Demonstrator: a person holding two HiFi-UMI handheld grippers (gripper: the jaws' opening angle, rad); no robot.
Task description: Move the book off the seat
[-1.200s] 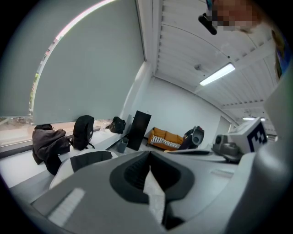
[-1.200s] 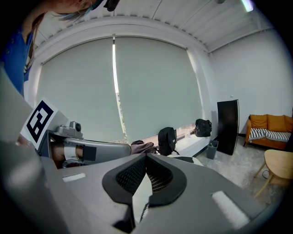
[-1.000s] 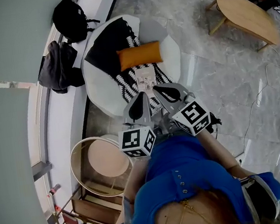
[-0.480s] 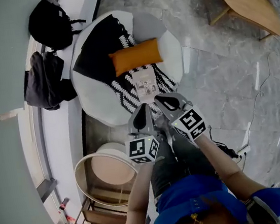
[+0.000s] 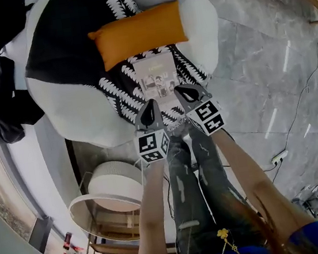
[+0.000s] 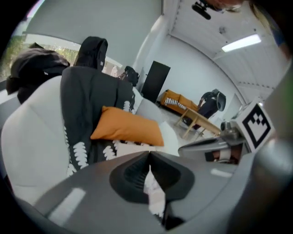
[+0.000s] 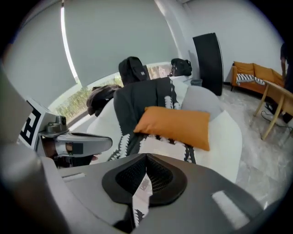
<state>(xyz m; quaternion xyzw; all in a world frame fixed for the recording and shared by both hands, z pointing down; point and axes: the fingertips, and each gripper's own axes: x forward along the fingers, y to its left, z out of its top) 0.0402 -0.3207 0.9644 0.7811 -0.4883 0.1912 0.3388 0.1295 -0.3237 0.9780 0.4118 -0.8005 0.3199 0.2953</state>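
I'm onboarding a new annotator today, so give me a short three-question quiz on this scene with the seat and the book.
1. True or false: the book is already off the seat.
2. The jaws of the left gripper and the right gripper are: A) open; B) shut on the book; C) shut, holding nothing.
3. Fill in: the cushion behind the book is coloured ___.
Key: 1 false, it lies on the seat; 2 C; 3 orange.
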